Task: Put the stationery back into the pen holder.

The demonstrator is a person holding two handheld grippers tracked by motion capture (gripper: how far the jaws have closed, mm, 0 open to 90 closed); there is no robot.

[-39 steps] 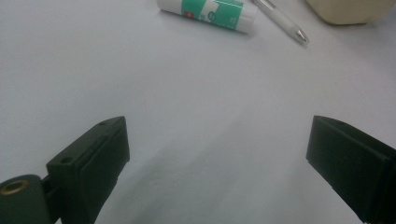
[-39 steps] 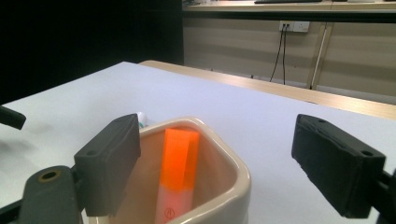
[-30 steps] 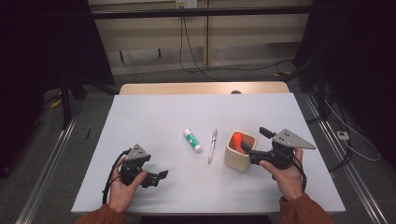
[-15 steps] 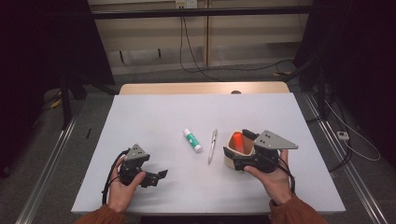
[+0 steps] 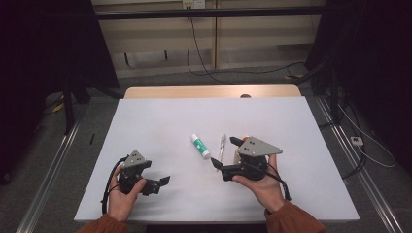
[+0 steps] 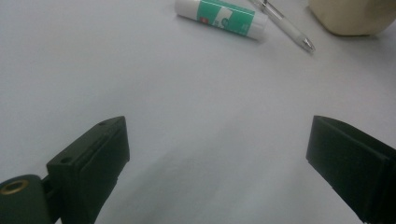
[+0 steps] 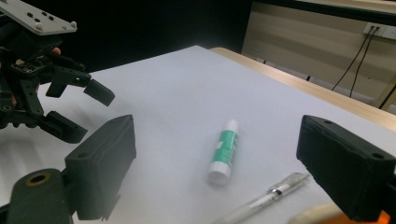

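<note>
A white and green glue stick [image 5: 200, 146] lies near the middle of the white table [image 5: 194, 116], with a clear pen [image 5: 222, 147] just to its right. My right gripper [image 5: 224, 152] hovers open beside the pen, its jaws pointing left at both, nothing between them. It covers most of a beige cup [image 6: 350, 16]. In the right gripper view the glue stick [image 7: 224, 149] and pen [image 7: 261, 200] lie ahead between the jaws, and the cup's rim [image 7: 317, 215] peeks in at the bottom. My left gripper [image 5: 163, 182] rests open at the front left, empty.
The table's wooden far edge [image 5: 209, 91] borders a floor with cables. Dark stands flank both sides. In the right gripper view the left gripper [image 7: 70, 107] shows farther off at the left. Bare tabletop stretches across the back half.
My right gripper has moved left from beside the cup to over it, toward the pen and glue stick. The left gripper has stayed put.
</note>
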